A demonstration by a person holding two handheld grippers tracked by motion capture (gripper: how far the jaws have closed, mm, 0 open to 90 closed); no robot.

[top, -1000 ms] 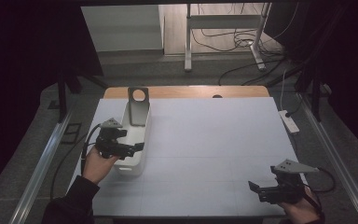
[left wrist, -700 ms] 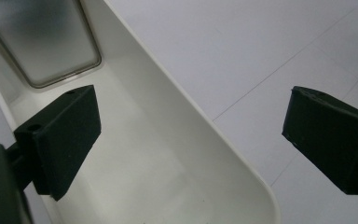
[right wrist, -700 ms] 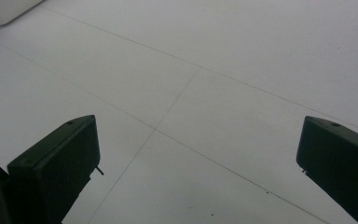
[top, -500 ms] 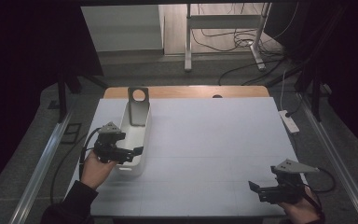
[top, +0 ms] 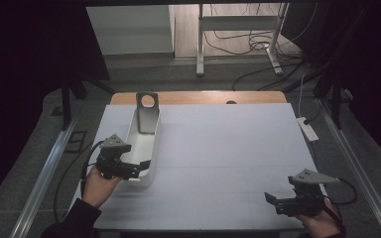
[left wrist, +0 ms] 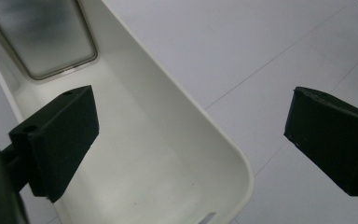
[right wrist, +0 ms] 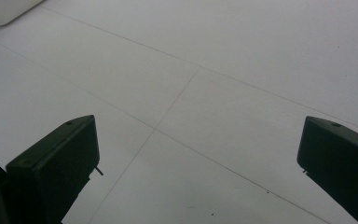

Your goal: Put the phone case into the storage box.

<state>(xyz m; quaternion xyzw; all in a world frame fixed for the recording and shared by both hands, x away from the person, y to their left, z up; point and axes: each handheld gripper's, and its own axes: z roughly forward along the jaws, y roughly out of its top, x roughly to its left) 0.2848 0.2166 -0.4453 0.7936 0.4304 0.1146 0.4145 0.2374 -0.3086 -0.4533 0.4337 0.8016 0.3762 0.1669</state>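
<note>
A long white bin (top: 140, 144) lies on the left of the white table (top: 228, 148). A grey metal plate with a round hole (top: 147, 113) leans upright at the bin's far end. My left gripper (top: 141, 166) is open at the bin's near end. In the left gripper view it (left wrist: 192, 100) straddles the bin's wall (left wrist: 182, 112), one jaw inside and one over the table, and the plate's foot (left wrist: 46, 37) stands beyond. My right gripper (top: 273, 201) is open near the front right corner, over bare table (right wrist: 198, 126).
A white power strip (top: 307, 128) lies off the table's right edge, and a wooden strip (top: 198, 97) runs along the back. A corner of the bin (right wrist: 4, 11) appears at the top left of the right gripper view. The bin's inside looks bare.
My left gripper has slid a little toward the near end of the bin. The right gripper has hardly moved.
</note>
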